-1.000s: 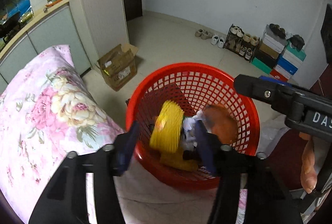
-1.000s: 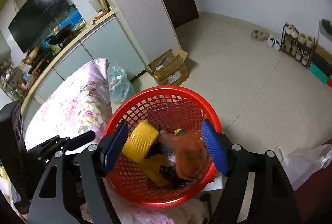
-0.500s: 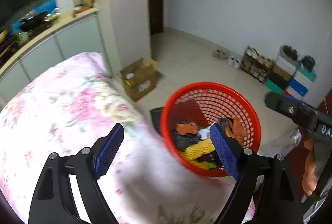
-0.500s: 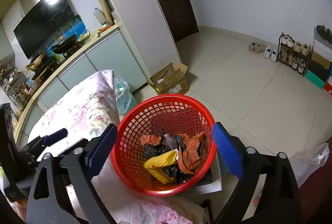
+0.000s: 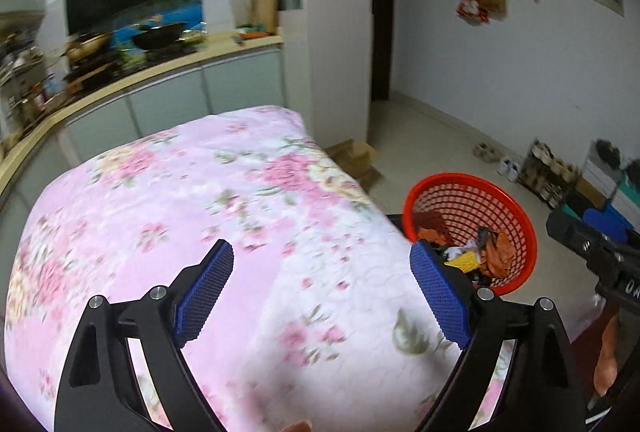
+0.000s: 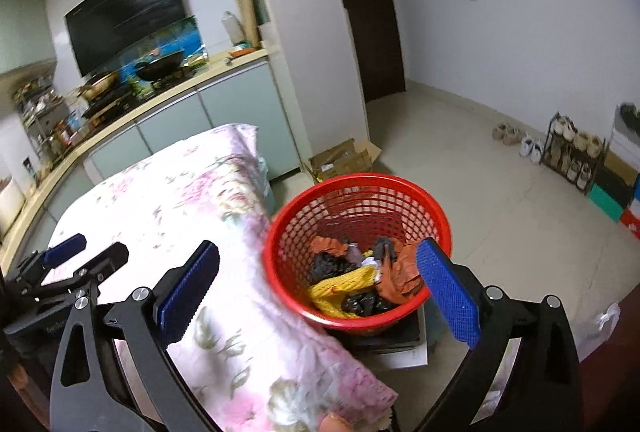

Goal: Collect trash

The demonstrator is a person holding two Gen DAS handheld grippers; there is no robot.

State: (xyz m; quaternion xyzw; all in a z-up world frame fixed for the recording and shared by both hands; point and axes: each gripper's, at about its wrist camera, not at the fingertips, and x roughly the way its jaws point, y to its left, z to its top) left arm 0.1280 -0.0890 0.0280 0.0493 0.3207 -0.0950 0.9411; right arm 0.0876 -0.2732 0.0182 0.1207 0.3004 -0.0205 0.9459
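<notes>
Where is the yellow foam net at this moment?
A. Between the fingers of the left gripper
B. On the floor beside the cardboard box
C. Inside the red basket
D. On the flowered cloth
C: the yellow foam net lies among other scraps inside the red basket, with nothing between the jaws of either gripper.
</notes>
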